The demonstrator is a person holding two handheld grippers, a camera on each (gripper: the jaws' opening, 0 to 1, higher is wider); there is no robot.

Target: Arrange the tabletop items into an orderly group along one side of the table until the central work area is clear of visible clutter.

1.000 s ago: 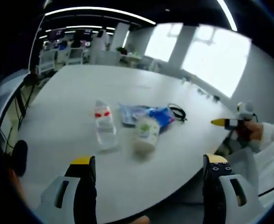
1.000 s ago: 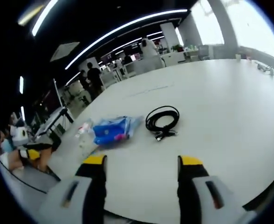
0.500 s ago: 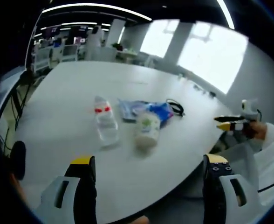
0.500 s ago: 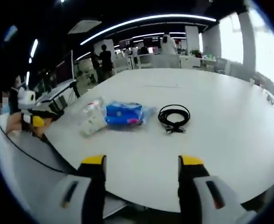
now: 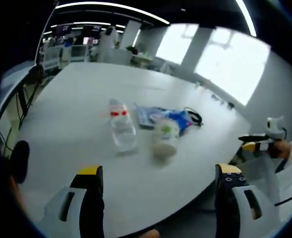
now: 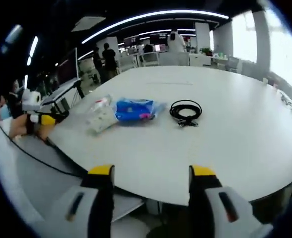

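On the white oval table [image 5: 71, 104] lie a clear water bottle [image 5: 122, 130] with a red label, a white jar [image 5: 166, 139] with a green label, a blue packet [image 5: 178, 118] and a coiled black cable [image 5: 195, 117]. My left gripper [image 5: 158, 181] hangs open over the near table edge, short of the bottle and jar. A hand holds my right gripper [image 5: 255, 144] off the table's right edge. In the right gripper view the blue packet [image 6: 135, 109], the cable [image 6: 185, 111] and the bottles [image 6: 101, 116] lie ahead on the table [image 6: 235, 129]. My right gripper [image 6: 151, 176] stands open outside the table's edge, and the left gripper [image 6: 42, 119] shows at far left.
Office desks, chairs and several people [image 6: 109, 57] stand beyond the table's far end. Bright windows [image 5: 225, 64] line one wall. A dark round object [image 5: 19, 166] sits low at the left of the left gripper view.
Both cameras have shifted. The right gripper has drawn back past the table edge, so more floor shows below it. The items on the table lie where they were.
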